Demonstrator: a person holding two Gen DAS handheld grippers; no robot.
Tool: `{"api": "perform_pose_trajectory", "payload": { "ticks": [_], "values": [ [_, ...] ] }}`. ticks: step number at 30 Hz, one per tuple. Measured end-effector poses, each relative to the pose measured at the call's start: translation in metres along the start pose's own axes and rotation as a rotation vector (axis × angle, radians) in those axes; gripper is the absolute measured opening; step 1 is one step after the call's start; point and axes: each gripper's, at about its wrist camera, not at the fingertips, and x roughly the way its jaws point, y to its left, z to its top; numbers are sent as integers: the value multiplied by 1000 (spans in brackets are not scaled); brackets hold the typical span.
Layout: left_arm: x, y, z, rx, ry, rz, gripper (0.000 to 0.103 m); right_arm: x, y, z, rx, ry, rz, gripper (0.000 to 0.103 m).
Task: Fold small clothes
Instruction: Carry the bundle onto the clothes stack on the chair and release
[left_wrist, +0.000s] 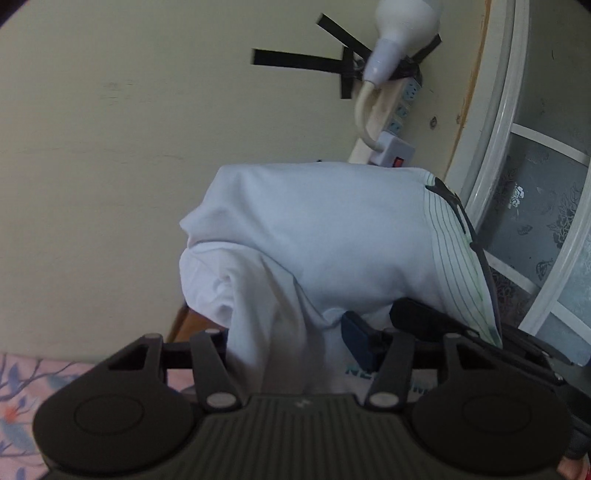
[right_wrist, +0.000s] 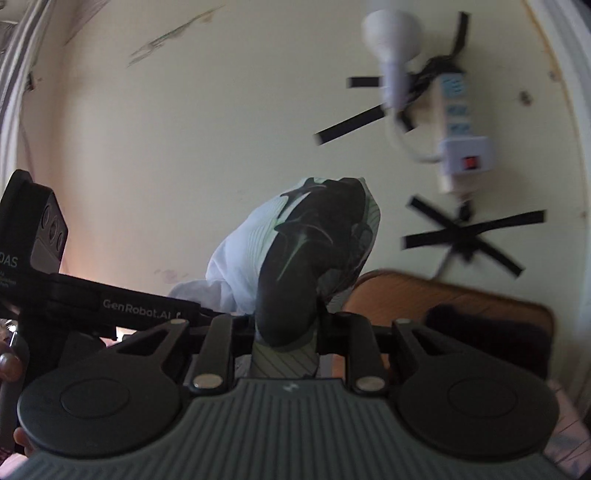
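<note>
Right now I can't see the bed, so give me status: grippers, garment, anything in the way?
Left gripper and right gripper both shut on the white garment, lifted in front of the wall. Power strip behind, clear of it.

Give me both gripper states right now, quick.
Left gripper: closed on the white garment.
Right gripper: closed on the same garment's dark-printed part.

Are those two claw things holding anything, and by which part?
Both hold one white garment up off the surface: the left gripper by plain white fabric, the right gripper by its black-and-striped edge.
</note>
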Motion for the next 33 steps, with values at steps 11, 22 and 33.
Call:
{"api": "perform_pose_trajectory", "payload": {
  "ticks": [11, 22, 33],
  "values": [
    [175, -43, -32, 140, 146, 165, 94, 51, -187, -68, 379, 113, -255, 34],
    [53, -34, -83, 198, 45, 239, 103, -51, -92, -78, 244, -37, -371, 83],
    [-45, -17, -197, 180, 109, 290, 103, -110, 20, -174, 412, 131, -328, 86]
  ]
}}
